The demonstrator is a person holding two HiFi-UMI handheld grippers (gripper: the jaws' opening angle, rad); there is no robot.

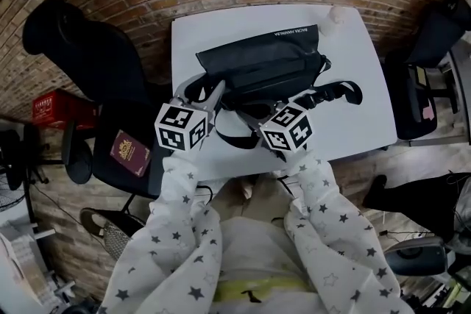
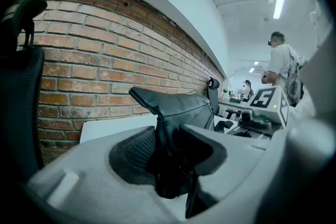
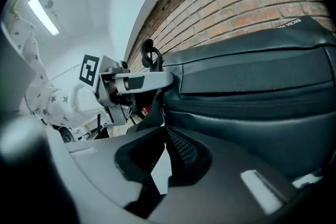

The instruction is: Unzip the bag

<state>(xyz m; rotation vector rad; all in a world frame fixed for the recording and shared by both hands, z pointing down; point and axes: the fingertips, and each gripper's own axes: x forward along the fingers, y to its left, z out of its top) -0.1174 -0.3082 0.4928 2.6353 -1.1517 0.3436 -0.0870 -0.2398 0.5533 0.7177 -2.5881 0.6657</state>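
Observation:
A black bag (image 1: 257, 62) lies on the white table (image 1: 353, 84), with its strap (image 1: 340, 92) trailing to the right. My left gripper (image 1: 206, 93) is at the bag's left corner. In the left gripper view the bag's (image 2: 178, 107) corner fabric is pinched between the pads of the left gripper (image 2: 168, 144). My right gripper (image 1: 250, 112) reaches the bag's near edge just right of the left one. In the right gripper view the right gripper (image 3: 161, 131) is shut, its tips meeting on a small zipper pull at the left end of the bag (image 3: 252, 97).
A black office chair (image 1: 96, 55) stands left of the table, with a red booklet (image 1: 129, 151) on a seat beside it. A red box (image 1: 55, 108) sits on the floor. A white cup (image 1: 337, 17) is at the table's far right corner. Another chair (image 1: 434, 33) stands to the right.

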